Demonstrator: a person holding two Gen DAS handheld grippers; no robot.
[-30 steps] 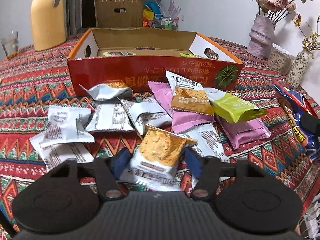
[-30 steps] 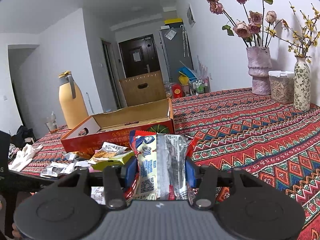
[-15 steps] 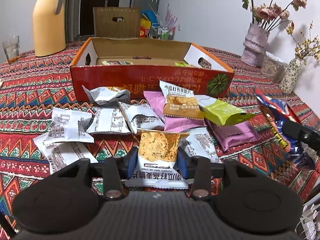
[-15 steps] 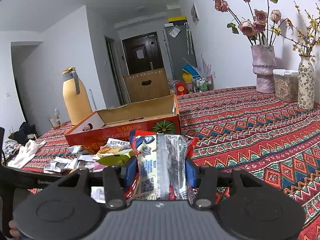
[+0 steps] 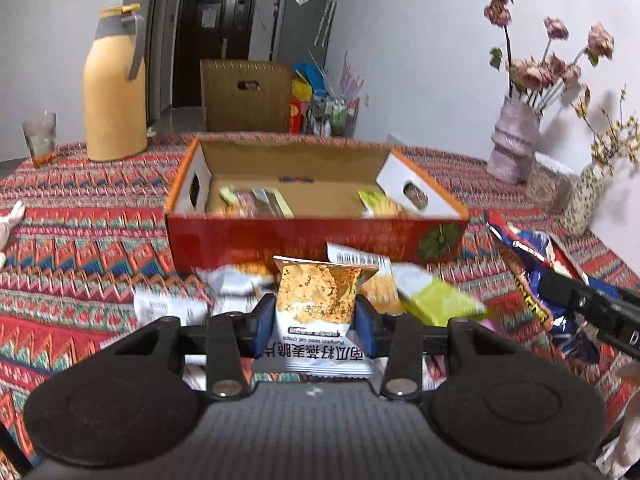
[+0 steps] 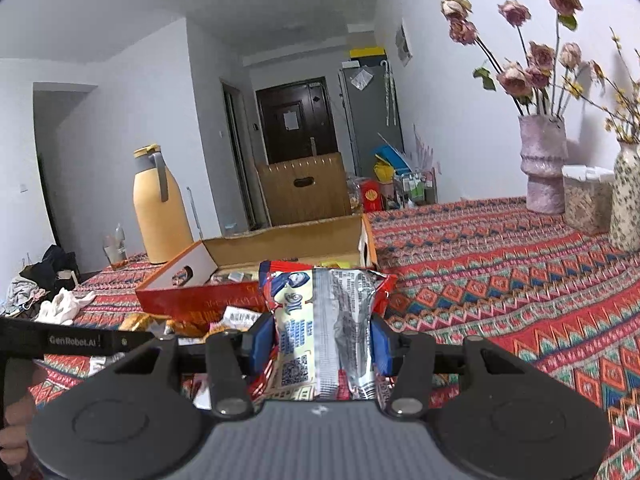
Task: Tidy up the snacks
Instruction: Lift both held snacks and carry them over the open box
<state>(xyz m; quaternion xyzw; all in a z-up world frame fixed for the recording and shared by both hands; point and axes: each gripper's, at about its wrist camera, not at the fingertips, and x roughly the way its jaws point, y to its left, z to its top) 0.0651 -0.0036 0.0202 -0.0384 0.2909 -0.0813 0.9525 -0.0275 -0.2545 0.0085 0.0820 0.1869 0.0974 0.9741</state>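
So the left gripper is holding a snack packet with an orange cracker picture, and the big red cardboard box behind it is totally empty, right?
Not quite. The left gripper does hold the cracker-picture snack packet, but the red cardboard box isn't empty: the left wrist view shows a few packets already lying inside.

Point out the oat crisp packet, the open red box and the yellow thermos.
oat crisp packet [image 5: 316, 300]: left wrist view, on its printed front.
open red box [image 5: 304, 240]: left wrist view, on its red front wall.
yellow thermos [image 5: 114, 92]: left wrist view, on its body.
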